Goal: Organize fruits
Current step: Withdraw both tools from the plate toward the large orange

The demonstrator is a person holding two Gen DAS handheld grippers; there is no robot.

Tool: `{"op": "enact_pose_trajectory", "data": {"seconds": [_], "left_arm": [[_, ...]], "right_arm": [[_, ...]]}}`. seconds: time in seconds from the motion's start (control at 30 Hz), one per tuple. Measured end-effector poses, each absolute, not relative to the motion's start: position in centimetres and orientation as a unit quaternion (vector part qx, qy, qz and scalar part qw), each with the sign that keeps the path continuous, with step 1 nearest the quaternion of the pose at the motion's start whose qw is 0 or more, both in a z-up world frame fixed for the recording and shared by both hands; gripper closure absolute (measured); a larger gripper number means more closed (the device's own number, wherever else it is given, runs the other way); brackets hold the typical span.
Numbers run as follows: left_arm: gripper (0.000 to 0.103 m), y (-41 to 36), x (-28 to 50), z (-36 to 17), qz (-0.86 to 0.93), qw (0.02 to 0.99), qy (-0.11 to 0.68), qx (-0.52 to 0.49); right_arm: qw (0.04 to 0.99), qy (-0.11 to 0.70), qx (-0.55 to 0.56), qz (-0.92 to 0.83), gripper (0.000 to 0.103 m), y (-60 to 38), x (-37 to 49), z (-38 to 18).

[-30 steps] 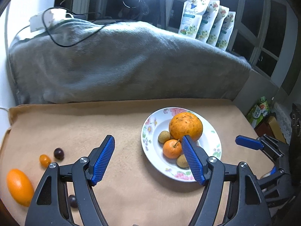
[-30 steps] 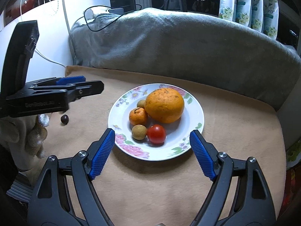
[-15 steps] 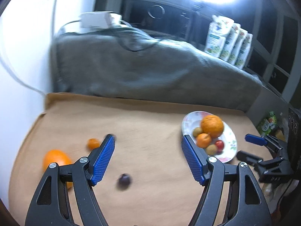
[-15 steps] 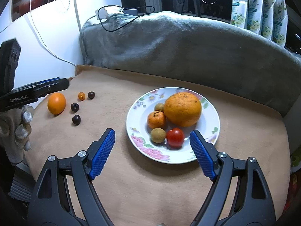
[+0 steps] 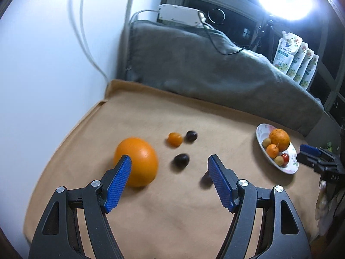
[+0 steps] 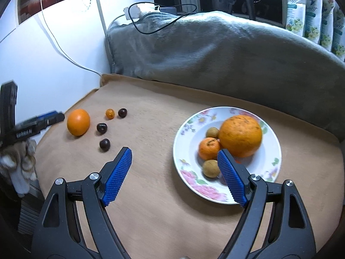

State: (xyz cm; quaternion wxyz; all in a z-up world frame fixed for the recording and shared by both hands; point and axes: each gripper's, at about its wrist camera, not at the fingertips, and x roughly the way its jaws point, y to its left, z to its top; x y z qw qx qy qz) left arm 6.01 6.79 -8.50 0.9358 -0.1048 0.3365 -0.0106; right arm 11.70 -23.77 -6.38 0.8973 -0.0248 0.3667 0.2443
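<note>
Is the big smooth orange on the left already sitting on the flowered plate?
No, the orange lies on the tan cloth, well apart from the plate.

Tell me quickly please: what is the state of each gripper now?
Left gripper: open, holding nothing, above the loose fruits.
Right gripper: open, holding nothing, near the plate.

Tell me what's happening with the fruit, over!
Left gripper open, empty, above the loose fruit. Right gripper open, empty, near the plate. Orange, tiny orange fruit and three dark fruits not yet plated. Nothing blocking.
</note>
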Motion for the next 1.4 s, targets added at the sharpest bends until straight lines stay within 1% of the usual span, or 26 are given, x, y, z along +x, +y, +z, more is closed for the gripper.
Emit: {"op": "enact_pose_trajectory", "data": {"seconds": [0.1,0.4,0.6,0.67,0.7,0.9,1.07,1.4], "left_arm": [[0.035,7.2,5.2,-8.9,-0.005,0.935,0.337,-0.106],[0.035,8.1,4.6,-9.7,-0.001,0.933,0.338,-0.123],[0.043,7.8,4.4,-10.1,-0.005,0.933,0.339,-0.122],[0.046,7.5,4.5,-10.2,-0.01,0.933,0.339,-0.118],[0.048,7.4,4.5,-10.2,-0.01,0.933,0.339,-0.117],[0.049,7.6,4.8,-10.6,-0.009,0.933,0.339,-0.123],[0.049,8.4,4.8,-11.2,-0.002,0.93,0.343,-0.135],[0.05,10.6,4.9,-12.2,0.02,0.925,0.346,-0.155]], "right_arm": [[0.893,0.372,-0.028,0.251,0.019,-22.7,12.3,-6.4],[0.88,0.38,-0.033,0.282,0.019,-19.5,14.2,-6.2],[0.866,0.399,-0.023,0.3,0.019,-17.5,16.3,-6.6],[0.859,0.408,-0.02,0.307,0.026,-16.9,17.0,-6.8],[0.855,0.413,-0.017,0.312,0.027,-16.5,17.5,-6.8],[0.843,0.427,-0.011,0.327,0.03,-14.7,19.3,-7.1],[0.83,0.447,-0.007,0.335,0.038,-12.9,20.6,-8.0],[0.818,0.457,-0.008,0.351,0.04,-10.4,21.3,-8.6]]}}
